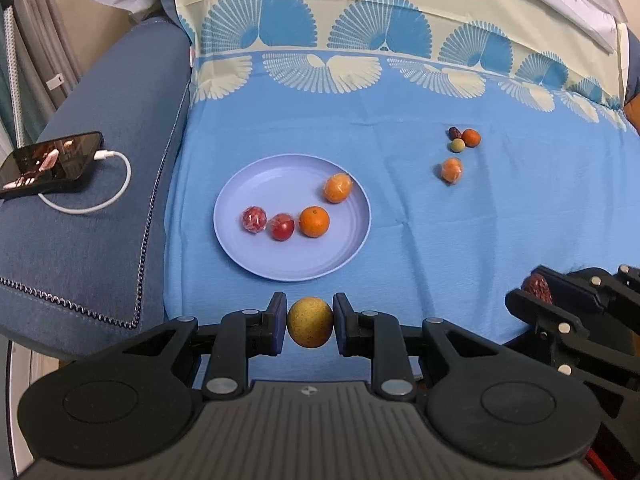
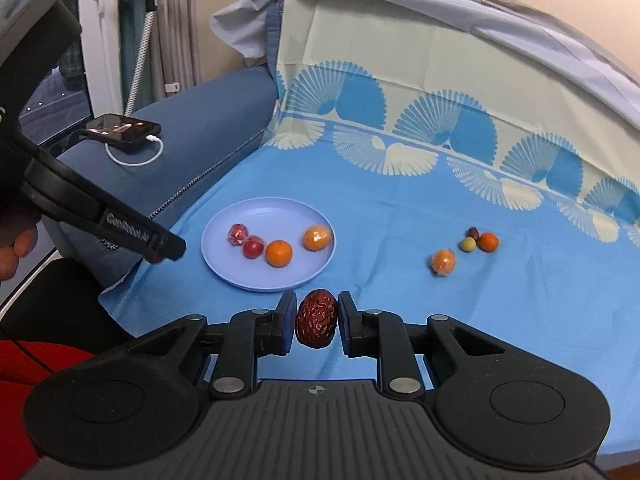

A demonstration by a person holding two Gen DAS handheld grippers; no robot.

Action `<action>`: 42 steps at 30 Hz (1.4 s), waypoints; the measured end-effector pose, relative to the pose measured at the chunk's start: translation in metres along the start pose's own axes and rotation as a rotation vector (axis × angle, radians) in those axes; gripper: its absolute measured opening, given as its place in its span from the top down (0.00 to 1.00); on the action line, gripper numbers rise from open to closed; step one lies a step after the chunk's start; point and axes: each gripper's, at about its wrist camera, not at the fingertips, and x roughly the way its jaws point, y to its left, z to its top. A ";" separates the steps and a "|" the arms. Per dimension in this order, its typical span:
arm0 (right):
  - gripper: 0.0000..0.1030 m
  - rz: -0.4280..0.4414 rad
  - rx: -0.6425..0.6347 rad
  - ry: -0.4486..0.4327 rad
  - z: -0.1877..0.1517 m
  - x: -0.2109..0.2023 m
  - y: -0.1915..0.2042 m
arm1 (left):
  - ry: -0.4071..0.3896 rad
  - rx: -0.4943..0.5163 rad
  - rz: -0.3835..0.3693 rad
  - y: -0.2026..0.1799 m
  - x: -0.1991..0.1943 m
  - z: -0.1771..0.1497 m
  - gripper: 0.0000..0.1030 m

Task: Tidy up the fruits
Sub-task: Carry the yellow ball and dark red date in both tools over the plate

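Observation:
My left gripper [image 1: 310,322] is shut on a small yellow-green round fruit [image 1: 309,322], just in front of the near rim of a lilac plate [image 1: 256,256]. The plate holds two oranges [image 1: 314,221] and two wrapped red fruits [image 1: 253,219]. In the right wrist view my right gripper [image 2: 317,324] is shut on a wrinkled red date [image 2: 316,323], also near the plate [image 2: 224,264]. A loose cluster lies to the right on the blue cloth: a wrapped orange [image 1: 452,169], a green fruit [image 1: 457,145], a small orange [image 1: 471,137] and a dark date [image 1: 454,133].
A blue sofa arm [image 1: 100,208] at the left carries a phone [image 1: 50,164] on a white charging cable. The patterned cloth rises up the backrest [image 1: 360,8] behind. A person's hand [image 2: 12,248] holds the left gripper's handle at the left of the right wrist view.

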 end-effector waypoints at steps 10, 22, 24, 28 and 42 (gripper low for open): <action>0.77 0.010 0.004 0.016 0.004 0.016 0.000 | 0.004 -0.025 0.021 0.012 0.009 0.011 0.74; 0.77 0.049 -0.004 0.048 0.019 0.048 0.005 | 0.037 -0.055 0.048 0.033 0.034 0.030 0.74; 0.77 0.057 -0.005 0.055 0.022 0.056 0.007 | 0.041 -0.061 0.053 0.037 0.039 0.035 0.74; 0.77 0.079 -0.006 0.073 0.028 0.073 0.010 | 0.049 -0.072 0.064 0.046 0.049 0.043 0.74; 0.77 0.119 -0.030 0.143 0.048 0.148 0.016 | 0.107 -0.089 0.090 0.064 0.110 0.067 0.74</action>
